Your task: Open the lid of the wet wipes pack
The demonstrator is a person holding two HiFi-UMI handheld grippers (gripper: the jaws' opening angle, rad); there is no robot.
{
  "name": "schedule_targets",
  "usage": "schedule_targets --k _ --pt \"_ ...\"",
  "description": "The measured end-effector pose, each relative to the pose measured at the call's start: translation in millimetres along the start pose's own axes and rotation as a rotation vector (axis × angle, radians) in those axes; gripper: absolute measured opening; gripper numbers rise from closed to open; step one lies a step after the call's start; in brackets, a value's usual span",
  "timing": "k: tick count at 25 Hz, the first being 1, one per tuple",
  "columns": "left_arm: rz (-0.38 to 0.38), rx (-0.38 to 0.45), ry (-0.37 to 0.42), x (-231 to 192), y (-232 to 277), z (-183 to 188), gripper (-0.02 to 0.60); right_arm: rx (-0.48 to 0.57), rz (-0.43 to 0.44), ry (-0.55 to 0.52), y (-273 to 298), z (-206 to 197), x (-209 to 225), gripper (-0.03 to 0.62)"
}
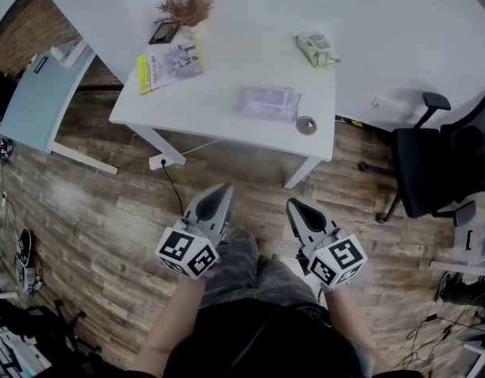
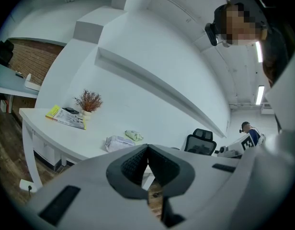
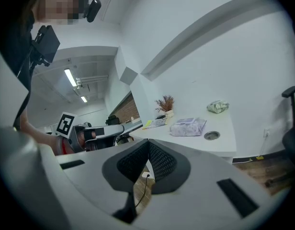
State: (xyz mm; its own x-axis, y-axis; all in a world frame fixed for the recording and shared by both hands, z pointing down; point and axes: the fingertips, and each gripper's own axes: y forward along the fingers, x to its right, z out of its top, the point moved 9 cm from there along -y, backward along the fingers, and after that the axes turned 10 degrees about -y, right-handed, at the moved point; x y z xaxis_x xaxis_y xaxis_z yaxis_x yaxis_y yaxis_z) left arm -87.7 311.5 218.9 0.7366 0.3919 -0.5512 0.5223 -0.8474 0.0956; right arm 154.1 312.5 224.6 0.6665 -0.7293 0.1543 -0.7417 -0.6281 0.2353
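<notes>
A pale purple wet wipes pack (image 1: 268, 102) lies flat on the white table (image 1: 227, 124), near its front edge. It also shows in the left gripper view (image 2: 119, 143) and the right gripper view (image 3: 188, 126). Its lid cannot be made out. A smaller green pack (image 1: 317, 50) lies farther back on the right. My left gripper (image 1: 220, 191) and right gripper (image 1: 296, 207) hang side by side over the wooden floor, short of the table and apart from both packs. Both are shut with nothing between the jaws, as their own views confirm for the left gripper (image 2: 147, 150) and the right gripper (image 3: 148, 145).
A yellow-edged booklet (image 1: 169, 66), a dark phone (image 1: 163, 31) and a dried plant (image 1: 187, 2) sit at the table's back left. A round cable grommet (image 1: 306, 124) lies right of the purple pack. A black office chair (image 1: 439, 164) stands at the right, a pale blue desk (image 1: 38, 97) at the left.
</notes>
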Motion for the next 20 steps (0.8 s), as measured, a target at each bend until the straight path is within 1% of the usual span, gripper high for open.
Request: schedule_targets --k 5,10,16,20 --pt "0.002 -0.009 0.001 -3.1 7.0 2.5 0.012 0.002 0.003 0.006 8.9 3.2 8.3 0.020" --pt "-0.006 -0.021 0.001 -19.7 24.5 12.6 0.012 0.005 -0.017 0.019 26.7 7.4 21.4 0.020" --pt "-0.025 -0.033 -0.003 -43.7 59.3 27.4 0.012 -0.017 -0.037 0.021 52.5 11.4 43.6 0.020" --pt "-0.041 -0.049 -0.007 -61.0 84.1 39.9 0.012 -0.022 -0.050 0.014 74.7 20.9 59.5 0.020"
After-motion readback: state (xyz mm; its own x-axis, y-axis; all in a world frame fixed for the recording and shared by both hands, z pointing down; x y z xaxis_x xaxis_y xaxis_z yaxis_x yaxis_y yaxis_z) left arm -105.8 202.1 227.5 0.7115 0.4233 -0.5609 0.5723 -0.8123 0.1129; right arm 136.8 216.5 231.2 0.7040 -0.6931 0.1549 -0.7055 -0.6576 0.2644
